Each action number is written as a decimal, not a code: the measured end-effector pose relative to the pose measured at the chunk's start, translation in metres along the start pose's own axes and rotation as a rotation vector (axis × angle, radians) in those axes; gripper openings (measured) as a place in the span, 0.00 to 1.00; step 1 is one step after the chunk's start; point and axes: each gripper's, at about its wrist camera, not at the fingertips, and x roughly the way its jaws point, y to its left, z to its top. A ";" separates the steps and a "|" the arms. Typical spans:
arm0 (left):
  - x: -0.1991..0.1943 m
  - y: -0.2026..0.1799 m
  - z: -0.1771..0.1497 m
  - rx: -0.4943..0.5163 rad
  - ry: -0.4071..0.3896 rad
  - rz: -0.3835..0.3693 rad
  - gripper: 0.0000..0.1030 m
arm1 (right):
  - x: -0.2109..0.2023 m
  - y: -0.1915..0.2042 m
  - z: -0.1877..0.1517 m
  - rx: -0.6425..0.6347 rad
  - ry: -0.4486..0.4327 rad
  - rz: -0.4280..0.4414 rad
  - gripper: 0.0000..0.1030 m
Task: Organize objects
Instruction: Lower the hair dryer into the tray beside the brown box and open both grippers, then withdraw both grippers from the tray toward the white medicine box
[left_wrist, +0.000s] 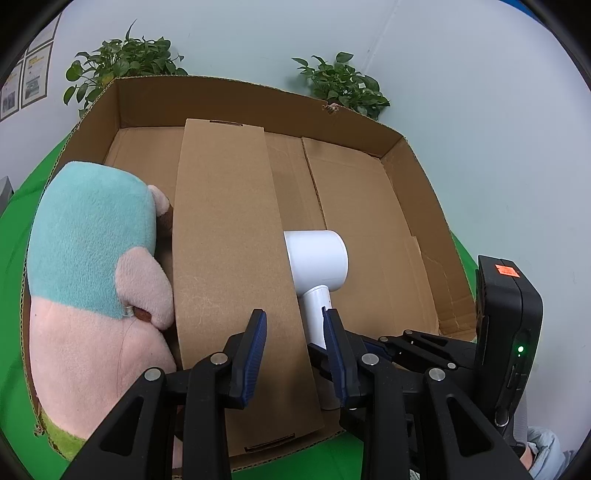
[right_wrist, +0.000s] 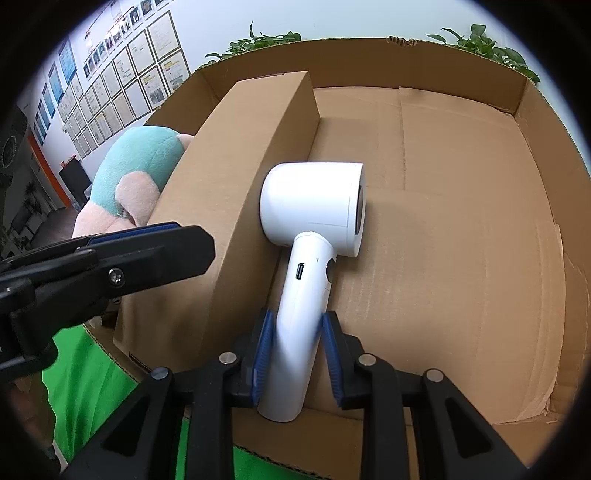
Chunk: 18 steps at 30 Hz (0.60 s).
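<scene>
2 potted plants by the wall; framed papers; green cloth.

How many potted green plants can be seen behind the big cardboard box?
2. One plant stands behind the far left corner of the cardboard box, the other plant behind its far wall toward the right. The box hides their pots, and may hide more plants.

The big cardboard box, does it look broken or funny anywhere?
Yes, a little. The big cardboard box has a ragged nick in its back rim, and its right wall looks creased and torn near the front corner. The hair dryer, long box and plush toy look fine.
</scene>
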 end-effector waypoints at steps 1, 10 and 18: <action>0.000 0.000 0.000 0.002 0.000 0.002 0.29 | 0.001 0.000 0.000 -0.002 -0.002 0.000 0.26; -0.028 -0.018 -0.007 0.077 -0.119 0.069 0.38 | -0.013 -0.011 -0.005 0.061 -0.068 -0.021 0.85; -0.081 -0.058 -0.035 0.173 -0.398 0.307 0.99 | -0.069 -0.022 -0.041 0.017 -0.203 -0.137 0.93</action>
